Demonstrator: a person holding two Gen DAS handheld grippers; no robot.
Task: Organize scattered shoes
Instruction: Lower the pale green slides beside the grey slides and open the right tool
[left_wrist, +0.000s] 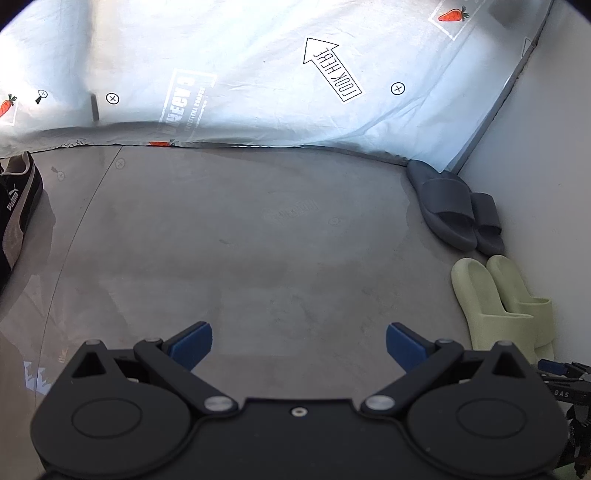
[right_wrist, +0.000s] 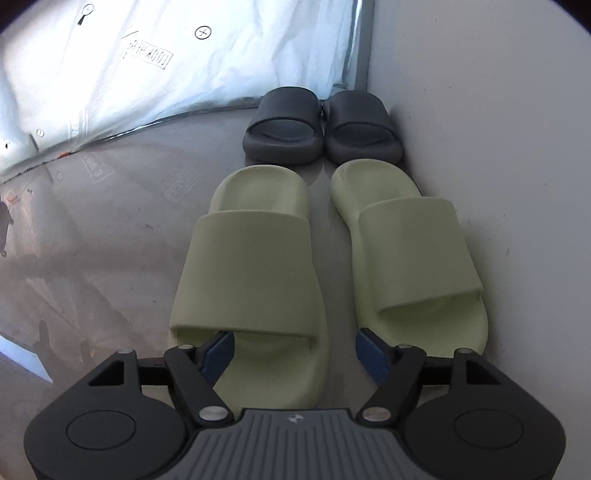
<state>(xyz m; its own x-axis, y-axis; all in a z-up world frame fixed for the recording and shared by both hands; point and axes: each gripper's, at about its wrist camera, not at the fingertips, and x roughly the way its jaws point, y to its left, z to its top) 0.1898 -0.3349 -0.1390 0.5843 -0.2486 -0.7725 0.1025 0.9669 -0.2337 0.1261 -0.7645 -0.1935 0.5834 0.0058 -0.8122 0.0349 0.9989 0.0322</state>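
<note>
From the left wrist, the released left tool (left_wrist: 299, 345) hovers over bare floor (left_wrist: 258, 229), a Puma-marked sneaker (left_wrist: 16, 206) cut off at the edge, while the right wrist shows the right tool (right_wrist: 295, 354) released astride the left green slide's (right_wrist: 251, 273) heel, gray slides (right_wrist: 321, 125) beyond by the wall (right_wrist: 498, 147).

1. The left gripper (left_wrist: 299, 345) hangs over bare grey floor (left_wrist: 240, 240), its blue pads wide apart with nothing between them.
2. A pair of dark grey slides (left_wrist: 456, 210) sits by the white wall (left_wrist: 535, 184).
3. Just beside them, nearer, lies a pale green pair (left_wrist: 502, 302).
4. A black and grey sneaker (left_wrist: 18, 210) lies far left.
5. A printed sheet (left_wrist: 258, 74) hangs behind.
</note>
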